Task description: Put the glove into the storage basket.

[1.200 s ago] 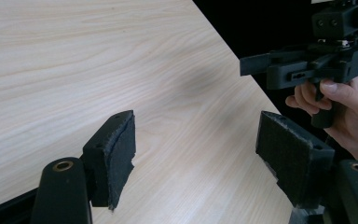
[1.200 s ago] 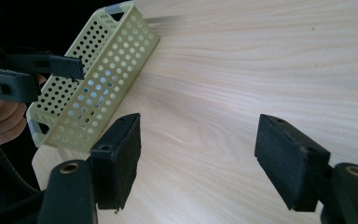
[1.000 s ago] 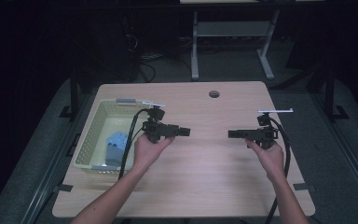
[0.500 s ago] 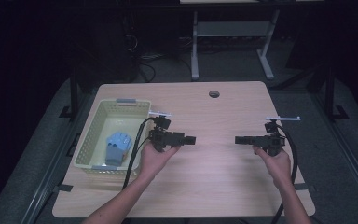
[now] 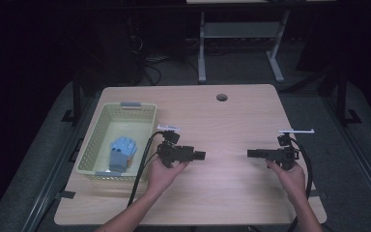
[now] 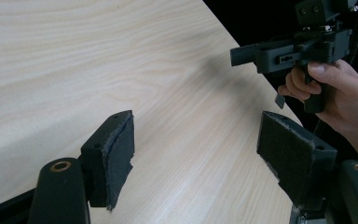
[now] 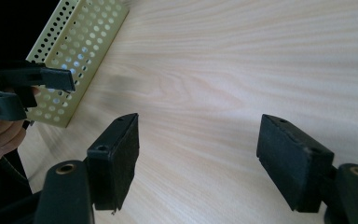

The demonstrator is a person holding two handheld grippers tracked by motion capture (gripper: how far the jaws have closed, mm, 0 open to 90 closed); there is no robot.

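My left gripper point(image 5: 200, 155) hovers low over the middle of the wooden table point(image 5: 222, 125), pointing right, just right of a pale green perforated basket point(image 5: 94, 135). A blue object point(image 5: 122, 150) lies in the basket. In the left gripper view its jaws point(image 6: 200, 154) stand wide open over bare wood. My right gripper point(image 5: 250, 153) points left, facing the left one across a gap. Its jaws point(image 7: 200, 154) are open too, with nothing between them. Each gripper view shows the other gripper farther off: the right point(image 6: 235, 55) and the left point(image 7: 70, 79).
The basket's wall point(image 7: 74, 51) stands at the upper left of the right gripper view. A round cable hole point(image 5: 221, 97) sits near the table's far edge. A white desk frame point(image 5: 236, 34) stands on the dark floor beyond. Cables trail from both grippers toward the near edge.
Both hands have come down and back toward the near edge of the table, still facing each other. The jaws have stayed open.
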